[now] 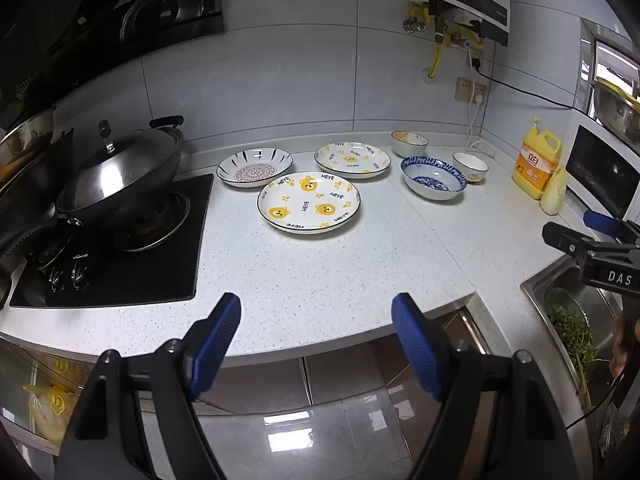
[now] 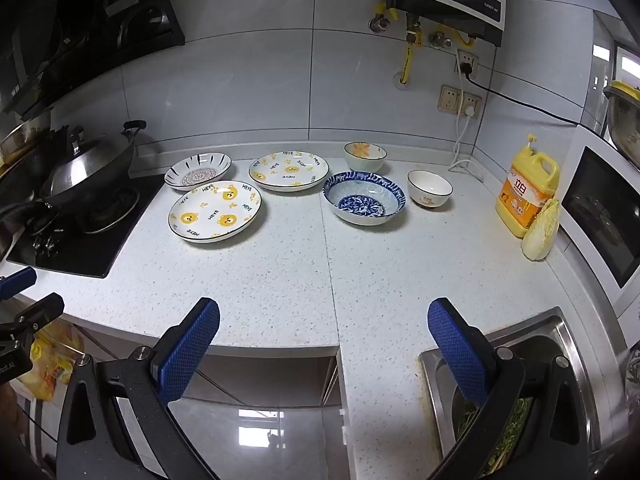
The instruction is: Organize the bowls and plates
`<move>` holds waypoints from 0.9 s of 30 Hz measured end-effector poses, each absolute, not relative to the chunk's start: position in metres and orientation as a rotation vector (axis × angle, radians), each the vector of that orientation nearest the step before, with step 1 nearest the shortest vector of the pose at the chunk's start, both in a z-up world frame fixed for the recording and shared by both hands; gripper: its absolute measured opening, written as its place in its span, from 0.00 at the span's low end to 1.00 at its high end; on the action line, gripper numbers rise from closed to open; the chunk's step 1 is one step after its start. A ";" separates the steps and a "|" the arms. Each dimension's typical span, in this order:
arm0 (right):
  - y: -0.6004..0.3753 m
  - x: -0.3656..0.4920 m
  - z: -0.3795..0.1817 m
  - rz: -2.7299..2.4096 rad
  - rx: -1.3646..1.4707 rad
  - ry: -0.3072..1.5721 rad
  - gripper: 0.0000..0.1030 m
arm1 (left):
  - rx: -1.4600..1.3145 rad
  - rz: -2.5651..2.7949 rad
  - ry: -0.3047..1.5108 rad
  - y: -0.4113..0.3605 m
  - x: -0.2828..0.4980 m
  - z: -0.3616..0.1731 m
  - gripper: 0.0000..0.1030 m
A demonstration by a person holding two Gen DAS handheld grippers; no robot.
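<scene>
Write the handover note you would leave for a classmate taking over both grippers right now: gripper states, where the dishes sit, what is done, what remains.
Left gripper: open, empty, at the counter's front edge.
Right gripper: open, empty, near the sink.
Plates, all separate on the counter: near bear plate, far bear plate, striped plate by the stove.
Bowls, unstacked: blue patterned bowl, small white bowl, flower bowl at the back.
Done: nothing stacked yet.
Left: group the plates together, then the bowls.

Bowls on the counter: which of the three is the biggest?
The blue-patterned bowl is the biggest, wide and shallow. The other two, the flower bowl behind it and the white bowl to its right, are smaller and mostly white.
</scene>
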State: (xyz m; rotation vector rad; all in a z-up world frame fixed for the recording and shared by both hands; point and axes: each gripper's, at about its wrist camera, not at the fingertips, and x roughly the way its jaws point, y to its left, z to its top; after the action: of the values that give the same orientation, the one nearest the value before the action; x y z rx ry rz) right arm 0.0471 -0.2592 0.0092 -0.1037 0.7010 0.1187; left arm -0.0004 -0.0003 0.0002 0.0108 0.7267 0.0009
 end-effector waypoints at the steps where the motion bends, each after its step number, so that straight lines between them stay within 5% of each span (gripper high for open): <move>1: -0.259 0.047 0.009 0.115 -0.113 0.696 0.99 | 0.009 0.000 0.729 0.000 0.000 0.000 0.75; 27: -0.249 0.045 0.007 0.123 -0.107 0.700 0.99 | 0.002 0.000 0.735 0.002 -0.002 -0.001 0.75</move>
State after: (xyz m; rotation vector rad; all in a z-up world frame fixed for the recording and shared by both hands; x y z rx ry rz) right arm 0.0453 -0.2492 0.0065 -0.1065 0.7003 0.1229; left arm -0.0019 0.0018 -0.0010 0.0024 0.7350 -0.0005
